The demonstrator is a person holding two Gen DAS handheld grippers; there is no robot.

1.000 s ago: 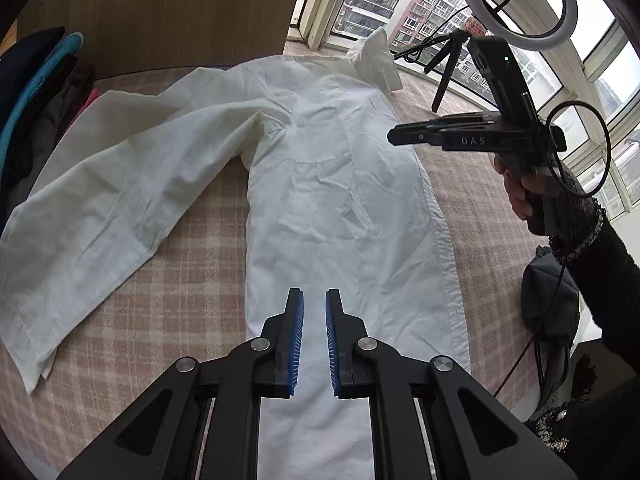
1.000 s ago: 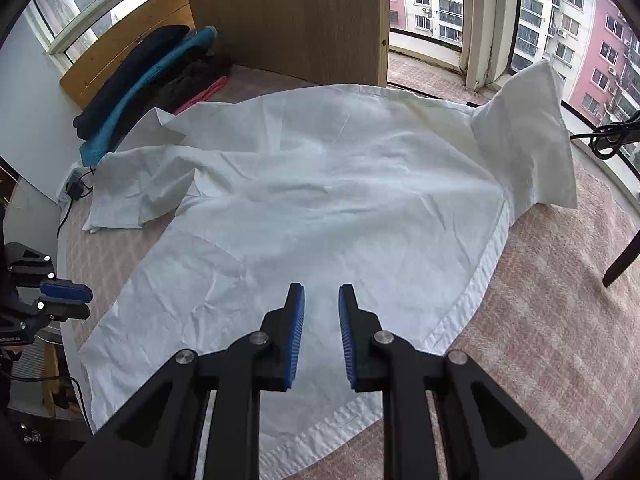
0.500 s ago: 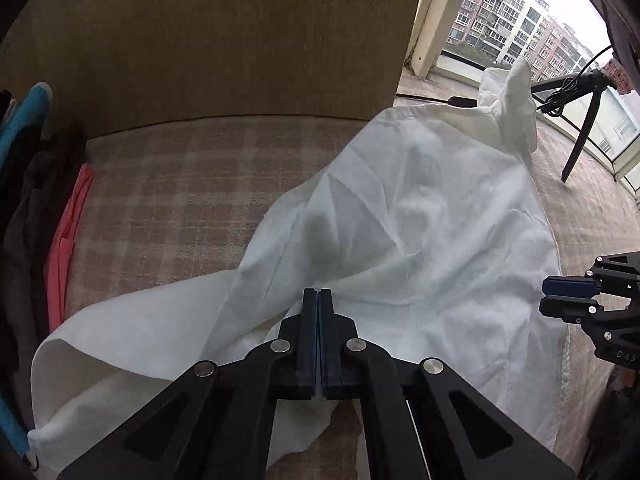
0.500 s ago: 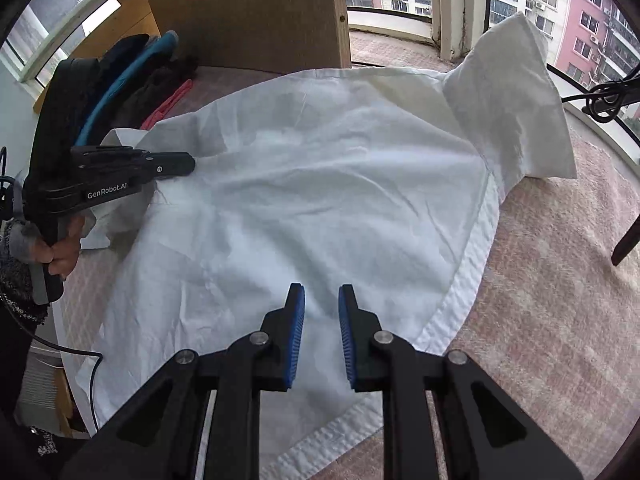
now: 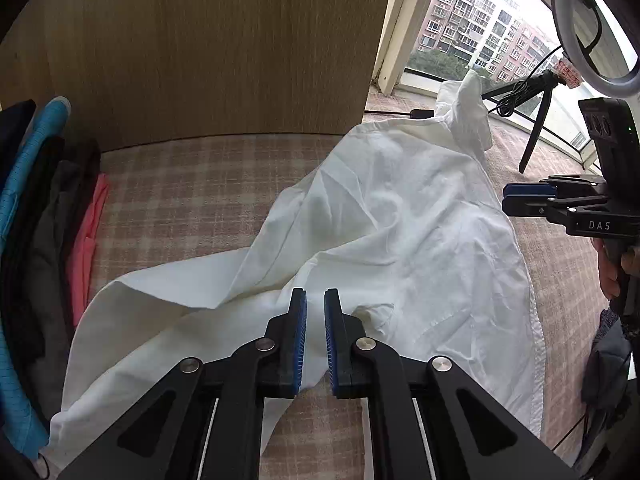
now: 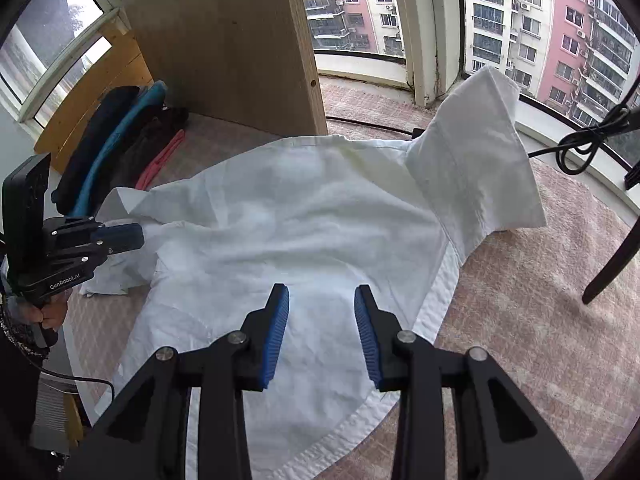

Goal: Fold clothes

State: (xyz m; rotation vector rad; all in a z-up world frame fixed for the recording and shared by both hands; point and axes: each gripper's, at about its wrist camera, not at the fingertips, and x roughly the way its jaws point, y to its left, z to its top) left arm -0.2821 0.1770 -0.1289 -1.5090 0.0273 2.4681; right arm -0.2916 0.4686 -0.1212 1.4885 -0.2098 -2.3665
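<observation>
Currently the white shirt (image 6: 304, 240) lies partly bunched on the checked surface (image 5: 192, 200). Left tongs (image 5: 315, 300) stand slightly parted over the sleeve fabric, gripping nothing; right tongs (image 6: 322, 300) gape above the body. Risk: a shallow pinch lets cloth slip, skewing any fold.

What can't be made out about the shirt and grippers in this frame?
- Left wrist view: the white shirt hem runs beneath the left gripper, hiding whether the sleeve end lies flat.
- Right wrist view: the right gripper covers the shirt's near hem.
- Right wrist view: the sleeve cuff beside the left gripper is bunched; its state is unclear.
</observation>
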